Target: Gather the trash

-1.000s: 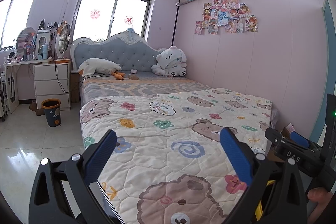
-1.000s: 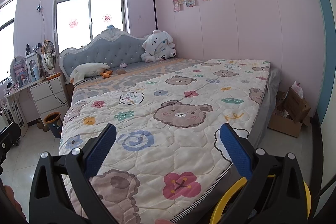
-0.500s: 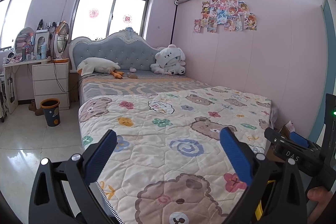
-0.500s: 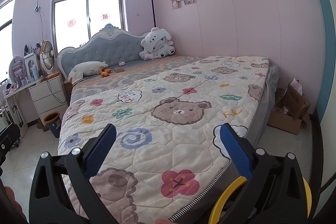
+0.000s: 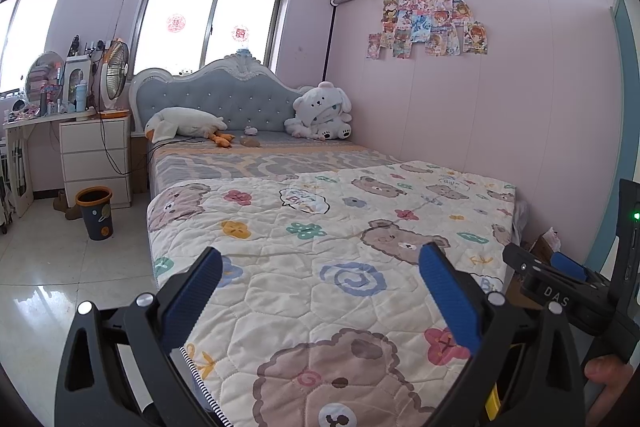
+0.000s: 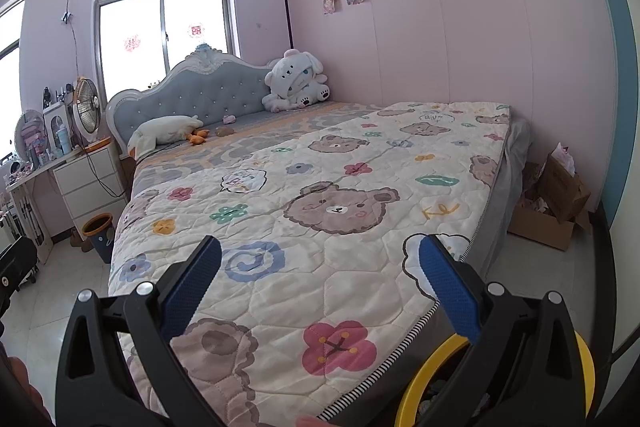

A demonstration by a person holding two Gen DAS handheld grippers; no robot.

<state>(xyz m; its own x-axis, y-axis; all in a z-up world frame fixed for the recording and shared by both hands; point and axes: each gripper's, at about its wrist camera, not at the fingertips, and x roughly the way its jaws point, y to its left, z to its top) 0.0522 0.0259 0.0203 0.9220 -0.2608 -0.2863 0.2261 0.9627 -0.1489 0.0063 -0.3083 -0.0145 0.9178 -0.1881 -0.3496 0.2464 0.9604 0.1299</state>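
- Left wrist view: left gripper [image 5: 320, 291] fingers spread wide, nothing between them, over the foot of the quilt [image 5: 320, 251].
- Right gripper [image 6: 320, 291] likewise spread and empty; yellow-rimmed bin [image 6: 416, 379] just below, at 5 o'clock.
- No loose trash seen on the bed.
- Cardboard box [image 6: 556, 203] at 3 o'clock on the floor past the bed corner holds crumpled paper [image 6: 564, 153]: judged light, soft, crushable; pinch a raised fold.
- Far, 9 o'clock: waste basket [image 5: 95, 213] by the drawers.
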